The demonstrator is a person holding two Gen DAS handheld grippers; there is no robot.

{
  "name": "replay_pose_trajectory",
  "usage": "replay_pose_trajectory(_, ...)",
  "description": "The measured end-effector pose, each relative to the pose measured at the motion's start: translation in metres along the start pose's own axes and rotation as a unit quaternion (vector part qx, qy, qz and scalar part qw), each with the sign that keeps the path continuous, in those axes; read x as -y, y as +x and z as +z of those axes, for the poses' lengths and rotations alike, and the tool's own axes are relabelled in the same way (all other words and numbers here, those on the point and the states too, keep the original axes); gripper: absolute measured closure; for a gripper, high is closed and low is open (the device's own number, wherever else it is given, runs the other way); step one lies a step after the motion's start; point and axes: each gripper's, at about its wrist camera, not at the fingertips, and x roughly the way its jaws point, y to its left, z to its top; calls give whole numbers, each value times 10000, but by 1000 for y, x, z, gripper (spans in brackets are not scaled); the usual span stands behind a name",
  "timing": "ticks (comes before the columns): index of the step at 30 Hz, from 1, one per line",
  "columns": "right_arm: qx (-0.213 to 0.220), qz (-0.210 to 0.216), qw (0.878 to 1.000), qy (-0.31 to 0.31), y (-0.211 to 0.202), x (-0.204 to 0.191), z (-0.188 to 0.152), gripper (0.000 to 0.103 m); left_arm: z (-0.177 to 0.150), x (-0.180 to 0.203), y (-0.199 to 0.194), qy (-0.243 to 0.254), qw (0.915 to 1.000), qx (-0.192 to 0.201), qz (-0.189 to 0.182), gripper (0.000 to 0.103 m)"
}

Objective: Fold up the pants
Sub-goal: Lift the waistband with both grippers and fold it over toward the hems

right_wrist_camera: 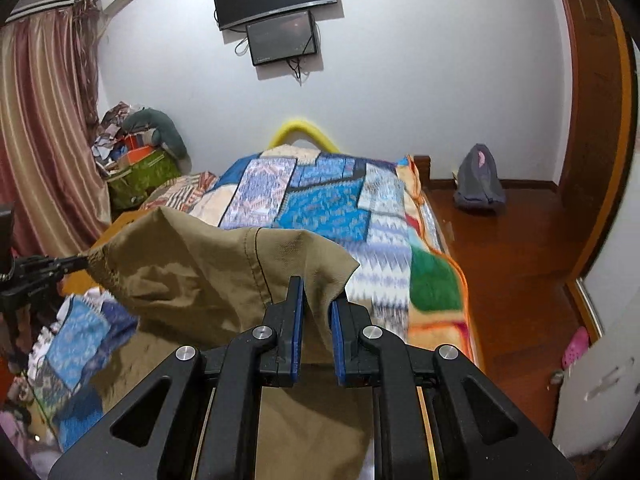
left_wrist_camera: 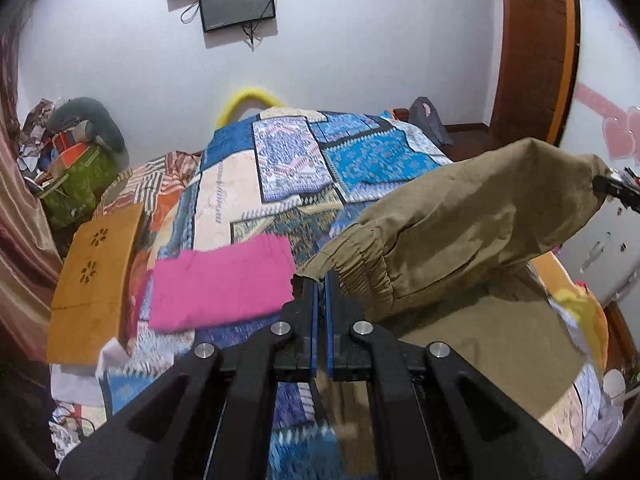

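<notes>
The khaki pants (left_wrist_camera: pixel 460 224) were held aloft above the bed (left_wrist_camera: pixel 280 184), stretched between the two grippers. In the left wrist view, the left gripper (left_wrist_camera: pixel 321 280) was seen at 6 o'clock with its jaws clenched on the gathered elastic waistband of the pants. The right gripper (left_wrist_camera: pixel 616 188) was seen at 3 o'clock, at the far end of the cloth. In the right wrist view, the right gripper (right_wrist_camera: pixel 318 292) was seen with its jaws pinching a fold of the pants (right_wrist_camera: pixel 200 264), a small gap remaining between the blue pads (right_wrist_camera: pixel 297 320). The left gripper (right_wrist_camera: pixel 48 272) was visible at 9 o'clock, touching the opposite corner of the fabric. The lower part of the pants hung down toward 6 o'clock.

A folded pink cloth (left_wrist_camera: pixel 224 284) lay on the patchwork quilt (left_wrist_camera: pixel 352 156) at 8 o'clock of the left view, with an orange board (left_wrist_camera: pixel 92 280) just beside it. Two dark screens (right_wrist_camera: pixel 276 4) were mounted on the wall at 12 o'clock. A grey backpack (right_wrist_camera: pixel 478 180) stood on the wooden floor (right_wrist_camera: pixel 520 264) at 2 o'clock.
</notes>
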Motion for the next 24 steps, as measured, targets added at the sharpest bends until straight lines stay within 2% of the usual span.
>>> replay_pose_trajectory(7, -313, 25, 9995, 68, -17, 1, -53, 92, -50, 3, -16, -73, 9998, -153, -98, 100)
replay_pose_trajectory(15, -733, -18, 9972, 152, -11, 3, -115, 91, -115, 14, -14, -55, 9976, -615, -310, 100)
replay_pose_trajectory(20, -972, 6, 9937, 557, -8, 15, -140, 89, -141, 17, -11, -117, 9959, -825, -346, 101)
replay_pose_trajectory(24, -1241, -218, 9898, 658, -14, 17, -159, 87, -144, 9, -16, -291, 9958, -815, -283, 101)
